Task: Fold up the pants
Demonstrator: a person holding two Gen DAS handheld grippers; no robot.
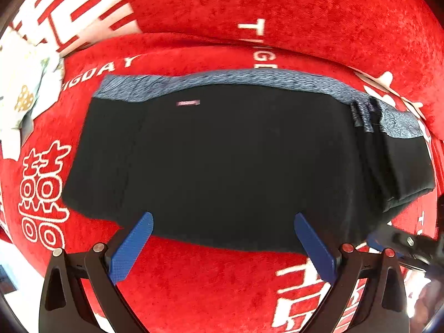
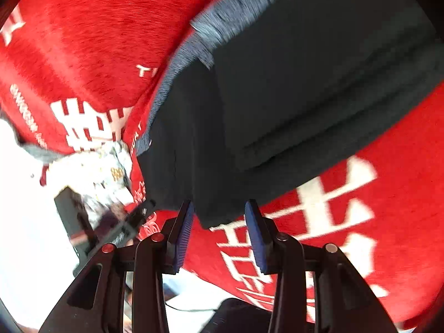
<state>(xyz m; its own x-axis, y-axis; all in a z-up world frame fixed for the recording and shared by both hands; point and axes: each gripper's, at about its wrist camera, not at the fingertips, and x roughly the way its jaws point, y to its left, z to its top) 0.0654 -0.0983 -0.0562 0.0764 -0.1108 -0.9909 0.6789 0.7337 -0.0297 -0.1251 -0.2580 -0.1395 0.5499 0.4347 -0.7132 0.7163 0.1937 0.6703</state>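
Observation:
Black pants (image 1: pixel 222 163) with a grey-blue waistband (image 1: pixel 222 83) lie folded flat on a red blanket (image 1: pixel 194 283). My left gripper (image 1: pixel 223 219) is wide open, its blue fingertips over the near edge of the pants, holding nothing. In the right wrist view the pants (image 2: pixel 291 97) lie in stacked layers, waistband (image 2: pixel 227 16) at top. My right gripper (image 2: pixel 219 208) is open, its blue fingers either side of the near corner of the folded cloth, apart from it. The right gripper also shows in the left wrist view (image 1: pixel 402 244) at the right edge.
The red blanket carries white characters (image 1: pixel 41 191) and lettering. A white patterned cloth (image 1: pixel 25 97) lies at the far left. A raised red cushion (image 1: pixel 277 8) runs behind the pants. A white floor area (image 2: pixel 27 236) lies beyond the blanket's edge.

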